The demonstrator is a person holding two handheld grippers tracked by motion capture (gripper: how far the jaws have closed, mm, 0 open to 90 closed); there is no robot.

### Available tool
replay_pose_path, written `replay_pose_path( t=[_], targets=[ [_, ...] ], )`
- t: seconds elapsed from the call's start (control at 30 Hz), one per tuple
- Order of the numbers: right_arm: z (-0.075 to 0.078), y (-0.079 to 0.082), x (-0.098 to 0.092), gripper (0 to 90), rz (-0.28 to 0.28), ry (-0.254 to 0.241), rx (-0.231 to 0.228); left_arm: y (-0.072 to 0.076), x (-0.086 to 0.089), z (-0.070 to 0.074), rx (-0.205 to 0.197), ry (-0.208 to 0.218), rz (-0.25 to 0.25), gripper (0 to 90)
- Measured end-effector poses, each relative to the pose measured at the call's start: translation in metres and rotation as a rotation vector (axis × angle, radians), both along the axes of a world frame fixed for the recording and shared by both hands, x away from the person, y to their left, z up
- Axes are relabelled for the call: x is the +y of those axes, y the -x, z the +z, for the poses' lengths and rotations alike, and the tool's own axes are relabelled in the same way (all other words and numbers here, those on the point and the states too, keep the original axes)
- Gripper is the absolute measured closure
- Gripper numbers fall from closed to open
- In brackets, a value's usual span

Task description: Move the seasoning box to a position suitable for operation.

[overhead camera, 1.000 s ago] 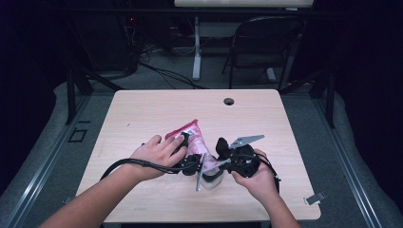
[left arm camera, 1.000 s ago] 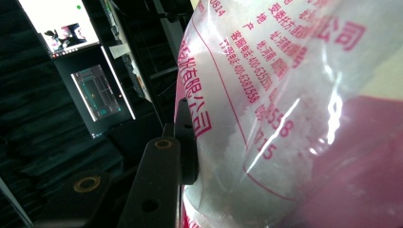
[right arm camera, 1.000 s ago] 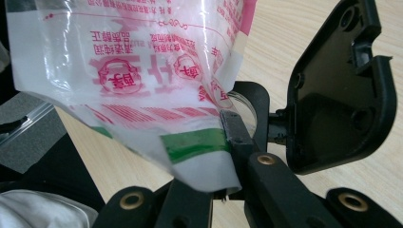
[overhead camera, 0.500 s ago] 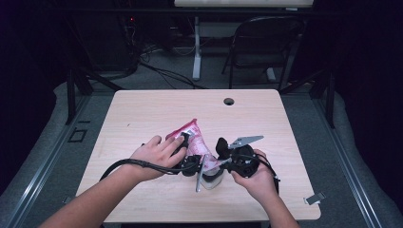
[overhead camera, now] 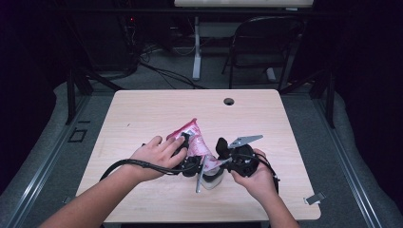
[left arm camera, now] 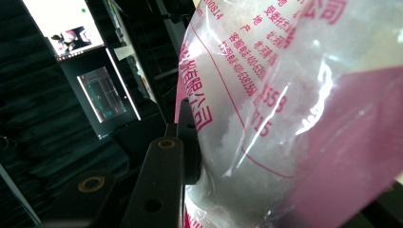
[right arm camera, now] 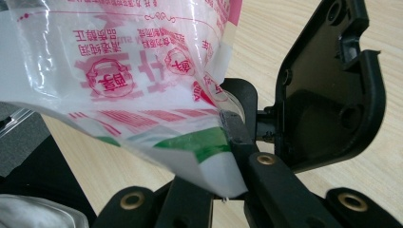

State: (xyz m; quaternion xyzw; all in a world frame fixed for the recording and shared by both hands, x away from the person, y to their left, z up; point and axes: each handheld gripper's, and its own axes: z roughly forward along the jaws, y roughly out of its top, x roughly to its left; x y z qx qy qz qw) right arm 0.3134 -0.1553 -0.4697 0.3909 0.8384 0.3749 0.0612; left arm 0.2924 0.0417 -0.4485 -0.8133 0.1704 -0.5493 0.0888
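Item: pink-and-clear printed plastic bag (overhead camera: 194, 138) with white contents, held just above the middle of the wooden bench (overhead camera: 142, 109), between both hands. Right tool (overhead camera: 219, 161): clamped shut on the bag's flat sealed edge, seen pinched between its jaws in the right gripper view (right arm camera: 209, 156). Left tool (overhead camera: 190, 164): jaws partly closed and lately narrowing, one pad pressed against the bag's bulging side (left arm camera: 285, 118); grip on the bag's body. Beneath the bag: a clear plastic piece (overhead camera: 211, 178) on the bench, identity unclear. Background: a chair (overhead camera: 259, 47). Risk, as judged: opposing pulls may tear the film abruptly and spill the contents; the slick film may slip from the left pad.
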Motion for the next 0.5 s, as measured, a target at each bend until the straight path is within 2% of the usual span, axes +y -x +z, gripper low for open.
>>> replay_pose_path(
  t=[0.5],
  targets=[
    [-0.0011,-0.0016,0.0001,90.0,-0.007,0.009,0.001,0.0018,-0.0003,-0.0010,-0.010,-0.015,-0.011,79.2]
  ],
)
